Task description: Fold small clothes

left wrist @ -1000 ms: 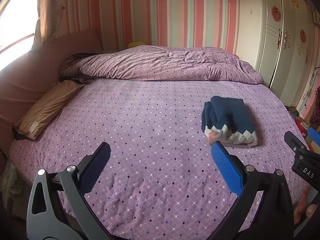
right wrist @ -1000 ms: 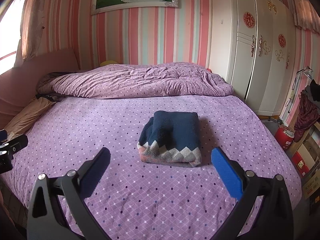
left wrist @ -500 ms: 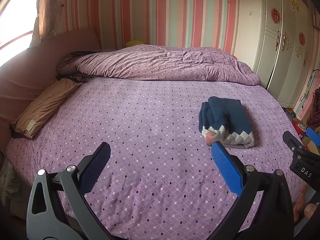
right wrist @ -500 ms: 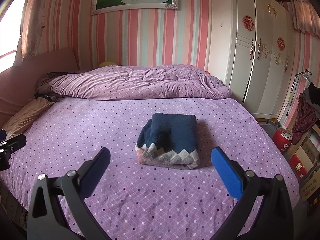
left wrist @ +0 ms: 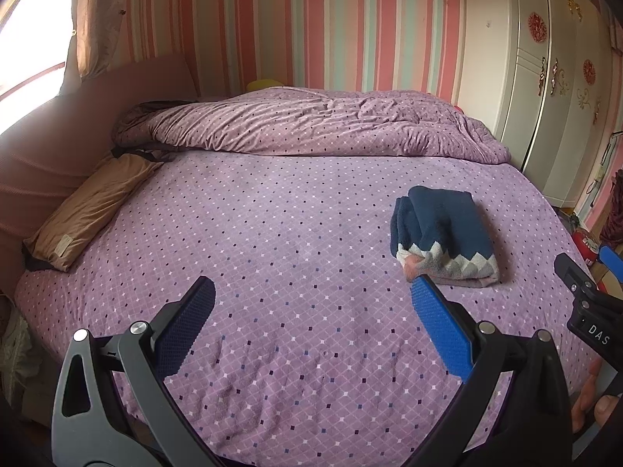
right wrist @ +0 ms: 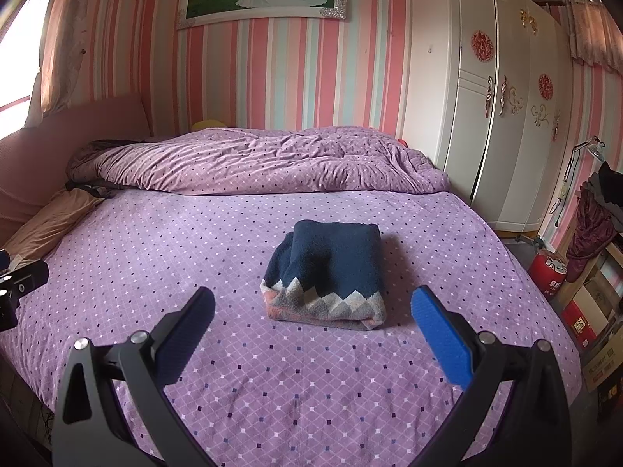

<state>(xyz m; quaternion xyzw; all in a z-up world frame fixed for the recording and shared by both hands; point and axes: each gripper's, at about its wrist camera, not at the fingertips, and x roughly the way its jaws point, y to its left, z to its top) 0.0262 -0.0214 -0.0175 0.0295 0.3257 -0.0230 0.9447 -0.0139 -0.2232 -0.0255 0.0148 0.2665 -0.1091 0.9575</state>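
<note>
While both tools are held back over the near edge of the purple diamond-patterned bedsheet (right wrist: 117, 233), nothing on it is being touched. At far left, a flat tan fabric pillow (left wrist: 85, 210) is laid against the padded pink headboard (left wrist: 46, 148), well apart from the work area. Next comes the left gripper (left wrist: 313, 303), whose jaws are spread wide with nothing between them; bare sheet is seen through the gap, which suggests it is parked, not working. Behind, a rumpled purple dotted quilt (right wrist: 253, 159) is bundled along the far side of the bed, presumably pushed there to leave a flat folding surface.

Right of centre lies the folded navy knitted garment with a grey, white and pink zigzag hem (right wrist: 327, 272), set as a compact rectangle flat on the sheet, hem toward the cameras. It appears fully folded, though the loose rolled layers at its left edge may need tidying; this cannot be settled from these views. The right gripper (right wrist: 313, 307) is likewise held fully open and empty, its fingers framing the garment from short of it, without contact. In the left wrist view, part of a hand (left wrist: 592, 401) is seen at the right gripper's handle. A white panelled wardrobe (right wrist: 486, 97) stands at far right.
</note>
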